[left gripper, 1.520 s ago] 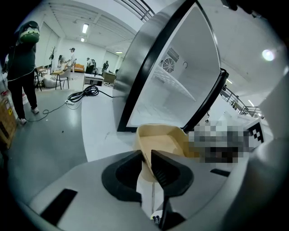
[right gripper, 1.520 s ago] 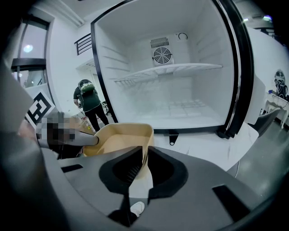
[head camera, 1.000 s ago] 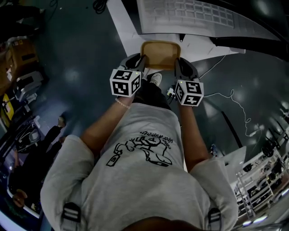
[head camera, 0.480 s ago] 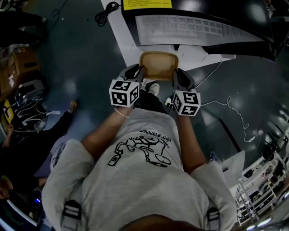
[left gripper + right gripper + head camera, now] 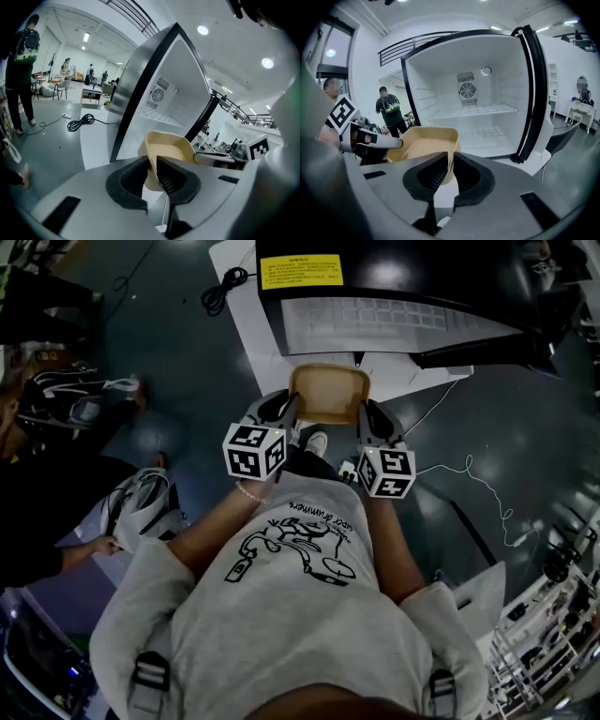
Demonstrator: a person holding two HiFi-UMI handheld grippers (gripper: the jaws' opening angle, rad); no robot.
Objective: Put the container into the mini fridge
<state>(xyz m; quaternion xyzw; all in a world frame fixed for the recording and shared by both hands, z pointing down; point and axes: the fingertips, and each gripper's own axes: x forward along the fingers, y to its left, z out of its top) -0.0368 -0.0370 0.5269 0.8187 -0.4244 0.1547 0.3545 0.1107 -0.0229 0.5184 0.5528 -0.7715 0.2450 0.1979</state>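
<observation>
A tan, empty container (image 5: 327, 393) hangs in the air in front of the open mini fridge (image 5: 394, 320). My left gripper (image 5: 290, 411) is shut on its left rim, which shows pinched between the jaws in the left gripper view (image 5: 153, 166). My right gripper (image 5: 364, 414) is shut on the right rim (image 5: 450, 166). In the right gripper view the container (image 5: 423, 150) sits level before the fridge's white interior (image 5: 476, 110), with a wire shelf halfway up and the door swung open at the right.
A black cable (image 5: 225, 287) lies coiled on the floor left of the fridge, which stands on a white board (image 5: 255, 329). A white cord (image 5: 478, 479) trails across the floor at the right. A person in dark clothes (image 5: 42, 502) crouches at the left.
Both grippers have risen with the container held between them. More of the fridge's black top has come into the head view. The person at the left has shifted.
</observation>
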